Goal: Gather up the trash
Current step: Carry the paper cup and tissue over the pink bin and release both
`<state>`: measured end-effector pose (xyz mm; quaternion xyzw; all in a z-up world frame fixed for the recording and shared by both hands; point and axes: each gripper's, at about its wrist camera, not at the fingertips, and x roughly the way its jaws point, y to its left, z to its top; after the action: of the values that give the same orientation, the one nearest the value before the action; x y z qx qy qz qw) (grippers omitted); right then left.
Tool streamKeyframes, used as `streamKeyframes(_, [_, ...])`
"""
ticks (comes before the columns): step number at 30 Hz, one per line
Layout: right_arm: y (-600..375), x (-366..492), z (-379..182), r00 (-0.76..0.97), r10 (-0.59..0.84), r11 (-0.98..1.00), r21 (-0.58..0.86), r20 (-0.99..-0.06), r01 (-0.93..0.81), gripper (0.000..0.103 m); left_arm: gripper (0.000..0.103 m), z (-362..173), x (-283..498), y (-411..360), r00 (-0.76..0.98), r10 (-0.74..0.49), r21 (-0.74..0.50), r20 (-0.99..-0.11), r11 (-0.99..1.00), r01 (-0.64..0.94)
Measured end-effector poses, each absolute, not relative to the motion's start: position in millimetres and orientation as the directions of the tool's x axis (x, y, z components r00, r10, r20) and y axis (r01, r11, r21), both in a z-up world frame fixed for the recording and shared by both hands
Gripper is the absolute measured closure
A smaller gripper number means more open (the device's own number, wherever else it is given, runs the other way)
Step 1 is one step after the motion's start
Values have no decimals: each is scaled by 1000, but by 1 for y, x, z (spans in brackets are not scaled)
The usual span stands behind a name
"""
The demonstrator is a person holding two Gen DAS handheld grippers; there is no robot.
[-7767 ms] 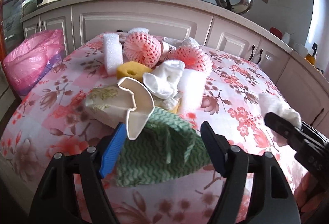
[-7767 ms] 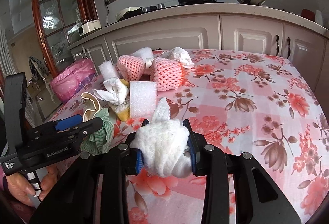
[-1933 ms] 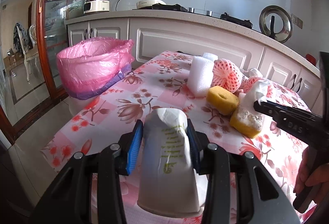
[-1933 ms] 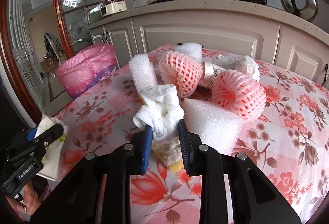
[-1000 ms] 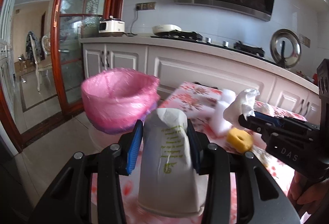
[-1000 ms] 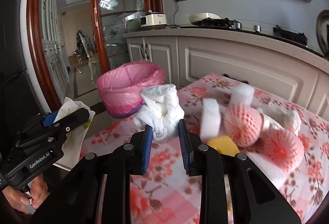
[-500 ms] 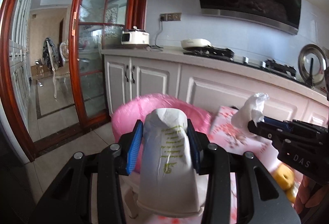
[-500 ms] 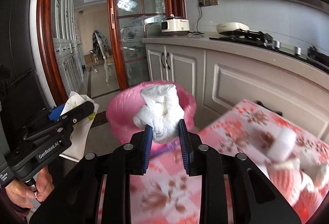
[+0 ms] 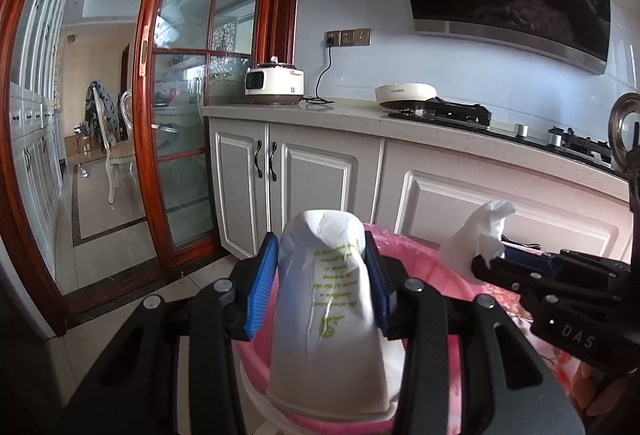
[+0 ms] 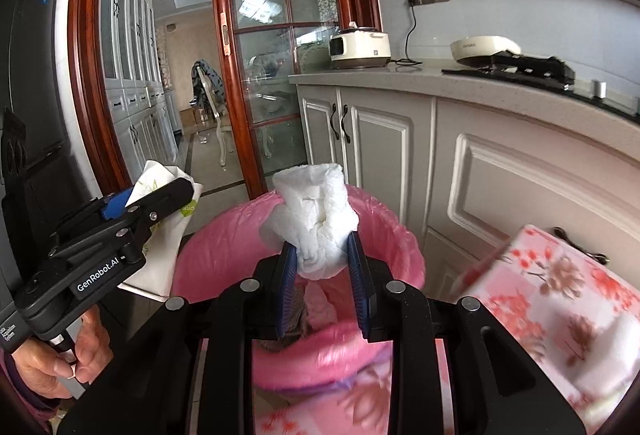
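counter, kitchen point(image 9: 360, 117): pale speckled top running along the wall above white cabinet doors.
on the kitchen counter: a white rice cooker point(image 9: 274, 83) near its left end, plugged in by a black cord; further right a flat white appliance point(image 9: 406, 94), then a black stove point(image 9: 460, 111).
counter with floral cloth point(image 10: 560, 287): pink and red flowers, only a corner visible in the right wrist view, blurred.
floor point(image 9: 108, 235): pale tiles with a dark border line; the pink-lined bin point(image 10: 224, 235) stands low beside the floral counter.
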<state>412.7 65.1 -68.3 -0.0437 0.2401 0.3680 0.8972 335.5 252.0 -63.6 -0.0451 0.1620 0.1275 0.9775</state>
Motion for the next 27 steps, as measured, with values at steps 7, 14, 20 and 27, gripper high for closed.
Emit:
streamKeyframes(7, [73,439,-87,579,644,718,133,-500,-684,71,31,-88,371,272,901,229,-83,-367,957,-277])
streamKeyframes(14, [60,426,-87,588,648,719,133,-484,-682,39,25,-87,353,273,892,270,-92,-362,942,-323])
streamKeyframes(20, [52,415,-76,596,639,731,143,-485,-667,39,22,-71,310,267,886,316,-117,-340,920,-373])
streamKeyframes(27, [-25,345,-45,680,610,781,159,-407,-604,21,9,-51,256,227,898,314,-56,-307,936,-347])
